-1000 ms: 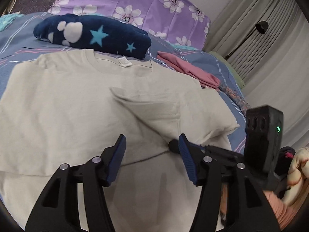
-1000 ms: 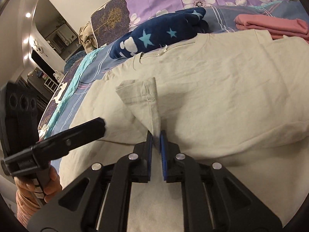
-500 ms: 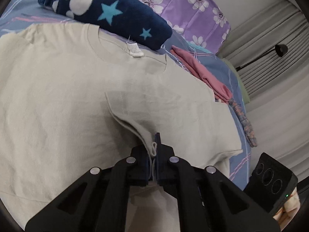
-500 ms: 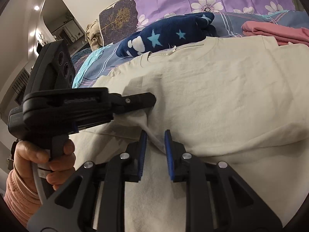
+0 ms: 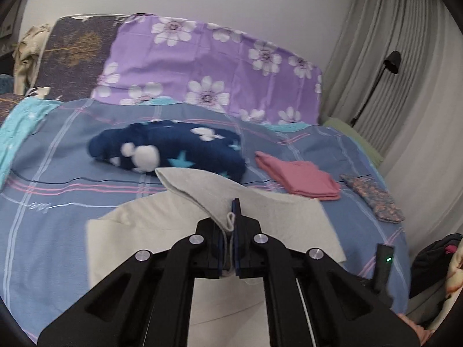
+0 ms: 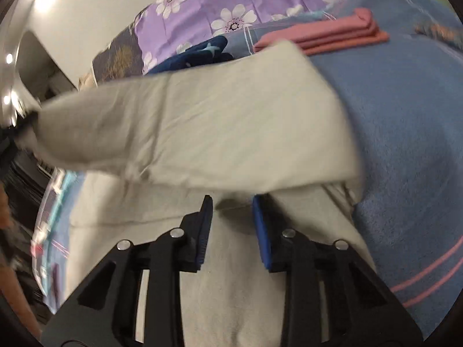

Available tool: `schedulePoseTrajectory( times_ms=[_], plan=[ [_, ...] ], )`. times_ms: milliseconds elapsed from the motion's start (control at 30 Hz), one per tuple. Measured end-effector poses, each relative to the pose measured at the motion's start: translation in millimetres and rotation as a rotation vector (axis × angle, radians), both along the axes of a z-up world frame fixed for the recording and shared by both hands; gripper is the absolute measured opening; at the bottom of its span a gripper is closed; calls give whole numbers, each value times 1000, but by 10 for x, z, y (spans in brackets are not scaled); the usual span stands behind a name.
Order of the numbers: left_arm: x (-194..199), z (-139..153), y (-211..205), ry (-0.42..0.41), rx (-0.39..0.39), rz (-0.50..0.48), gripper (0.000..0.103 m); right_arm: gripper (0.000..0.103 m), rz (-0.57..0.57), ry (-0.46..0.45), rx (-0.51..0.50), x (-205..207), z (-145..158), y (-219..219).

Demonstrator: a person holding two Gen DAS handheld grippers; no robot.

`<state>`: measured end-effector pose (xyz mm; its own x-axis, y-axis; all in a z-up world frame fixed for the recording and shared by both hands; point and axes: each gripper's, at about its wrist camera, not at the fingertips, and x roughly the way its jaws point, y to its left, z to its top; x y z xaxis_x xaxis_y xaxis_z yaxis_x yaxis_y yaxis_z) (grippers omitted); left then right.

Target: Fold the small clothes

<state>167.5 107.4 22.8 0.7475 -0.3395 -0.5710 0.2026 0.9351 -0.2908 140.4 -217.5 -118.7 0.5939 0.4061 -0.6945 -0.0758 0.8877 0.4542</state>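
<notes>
A beige T-shirt [image 5: 277, 217] lies on the blue striped bed cover [image 5: 72, 173]. My left gripper [image 5: 230, 225] is shut on a fold of the shirt and holds it lifted, so the cloth rises in a peak in front of the jaws. In the right wrist view the same shirt [image 6: 217, 133] stretches as a raised, blurred band across the frame. My right gripper [image 6: 231, 211] is open and empty, just below that band and above the flat part of the shirt.
A navy fleece with stars [image 5: 173, 150] and a folded pink garment [image 5: 301, 179] lie behind the shirt; the pink one also shows in the right wrist view [image 6: 332, 34]. A small floral piece [image 5: 373, 199] lies at the right. Purple flowered pillow [image 5: 208, 66] at the back.
My left gripper closed on the shirt's fold and has lifted it up and back. My right gripper let go of the fold and opened wider.
</notes>
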Motion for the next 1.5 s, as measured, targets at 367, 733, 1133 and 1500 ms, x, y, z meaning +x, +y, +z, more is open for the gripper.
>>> schedulePoseTrajectory(
  times_ms=[367, 733, 1133, 1500],
  plan=[
    [-21, -900, 763, 199, 70, 185, 5, 44, 41, -31, -74, 12, 6, 172],
    [-189, -902, 795, 93, 177, 252, 36, 54, 66, -41, -104, 0, 38, 220],
    [12, -1140, 655, 95, 188, 192, 0, 59, 79, -45, -84, -4, 31, 198],
    [107, -1136, 687, 77, 229, 158, 61, 63, 89, -48, -82, -10, 37, 206]
  ],
)
